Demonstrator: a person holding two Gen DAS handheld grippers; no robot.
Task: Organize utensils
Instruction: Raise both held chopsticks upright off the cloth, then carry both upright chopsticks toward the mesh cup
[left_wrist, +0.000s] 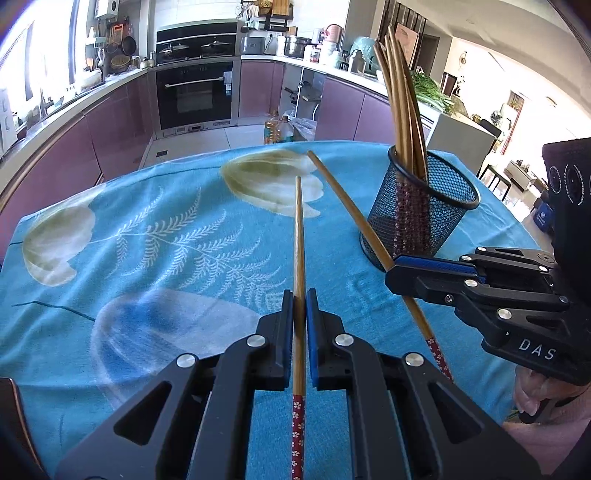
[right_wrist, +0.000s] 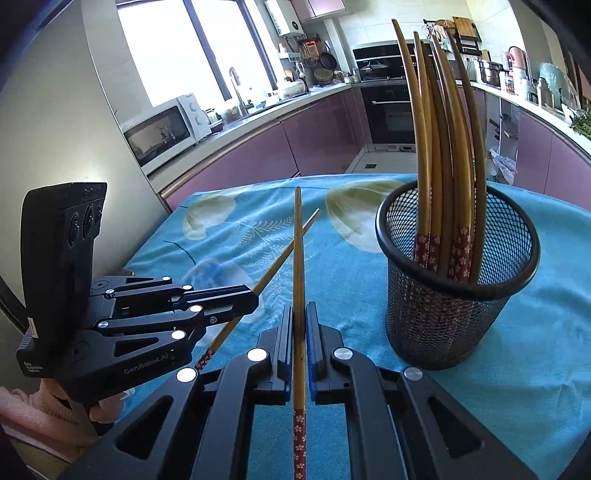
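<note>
Each chopstick is a slim wooden stick, tan along most of its length, with a red flower-patterned band at the thick end. In the left wrist view, the left gripper (left_wrist: 299, 295) at bottom centre is clamped on one chopstick (left_wrist: 299, 240), whose tip points up the frame over the blue floral tablecloth (left_wrist: 147, 240). To its right, the right gripper (left_wrist: 397, 271) comes in from the right edge, pinching a second chopstick (left_wrist: 347, 199) that slants toward the upper left. Just behind that gripper stands a black mesh cup (left_wrist: 424, 218), holding more chopsticks (left_wrist: 400, 107) upright with their red ends down. In the right wrist view the cup (right_wrist: 454, 317) sits right of centre, near the held stick. Purple cabinets (left_wrist: 118, 125) and an oven (left_wrist: 195, 92) fill the background.
</note>
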